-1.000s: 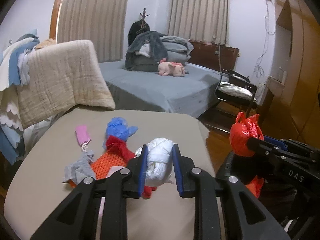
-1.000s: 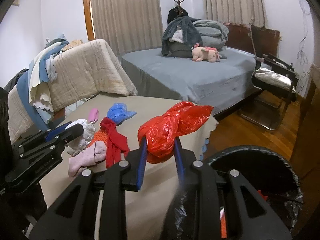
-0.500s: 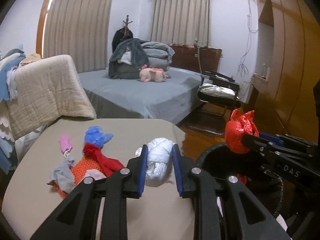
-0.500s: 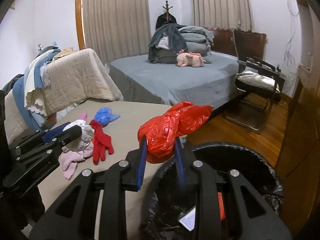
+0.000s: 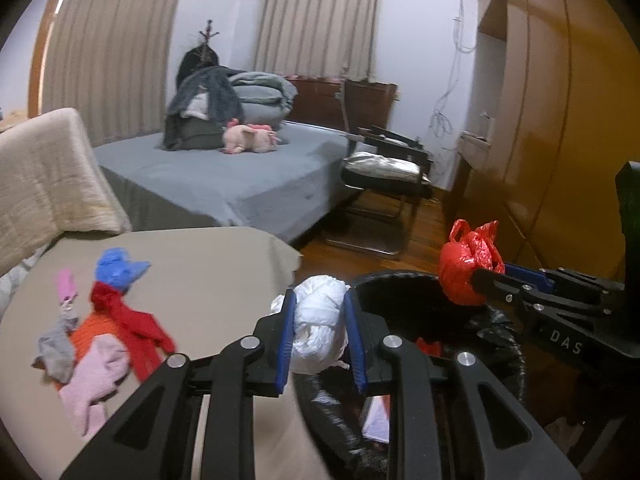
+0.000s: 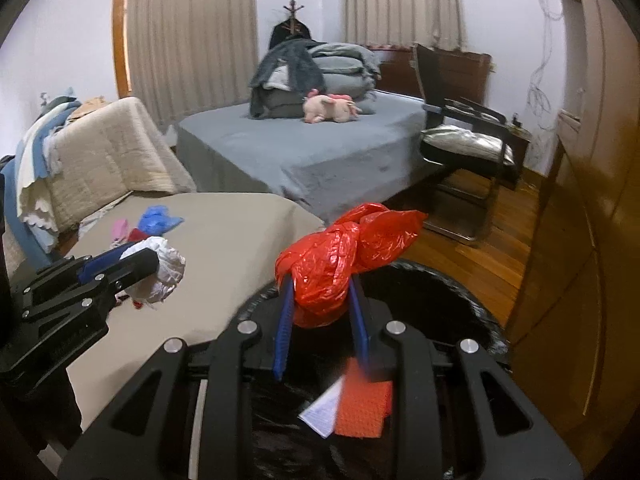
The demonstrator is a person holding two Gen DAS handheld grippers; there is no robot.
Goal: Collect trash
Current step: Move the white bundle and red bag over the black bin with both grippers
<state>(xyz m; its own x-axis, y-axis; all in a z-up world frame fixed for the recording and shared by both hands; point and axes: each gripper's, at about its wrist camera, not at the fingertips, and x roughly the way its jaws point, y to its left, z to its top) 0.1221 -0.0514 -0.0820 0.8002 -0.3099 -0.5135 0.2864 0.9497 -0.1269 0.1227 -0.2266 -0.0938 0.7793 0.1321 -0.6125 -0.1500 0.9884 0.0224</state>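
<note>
My left gripper (image 5: 320,312) is shut on a white crumpled bag (image 5: 318,332) and holds it at the near rim of the black-lined trash bin (image 5: 500,344). My right gripper (image 6: 320,300) is shut on a knotted red plastic bag (image 6: 328,268) and holds it above the bin's open mouth (image 6: 460,308). The bin holds orange and white scraps (image 6: 356,404). In the right wrist view the left gripper (image 6: 156,268) with the white bag (image 6: 164,268) is over the table's edge. In the left wrist view the red bag (image 5: 464,268) hangs over the bin's far side.
A beige table (image 5: 208,280) carries a blue bag (image 5: 116,272), a red glove (image 5: 128,320), a pink cloth (image 5: 96,376), a grey cloth (image 5: 54,350) and a small pink item (image 5: 66,286). Beyond stand a grey bed (image 5: 224,184), a black chair (image 5: 384,176) and wooden wardrobes (image 5: 560,120).
Both grippers have moved right from over the table to the trash bin, each still holding its bag. The bin has come fully into view under the right gripper.
</note>
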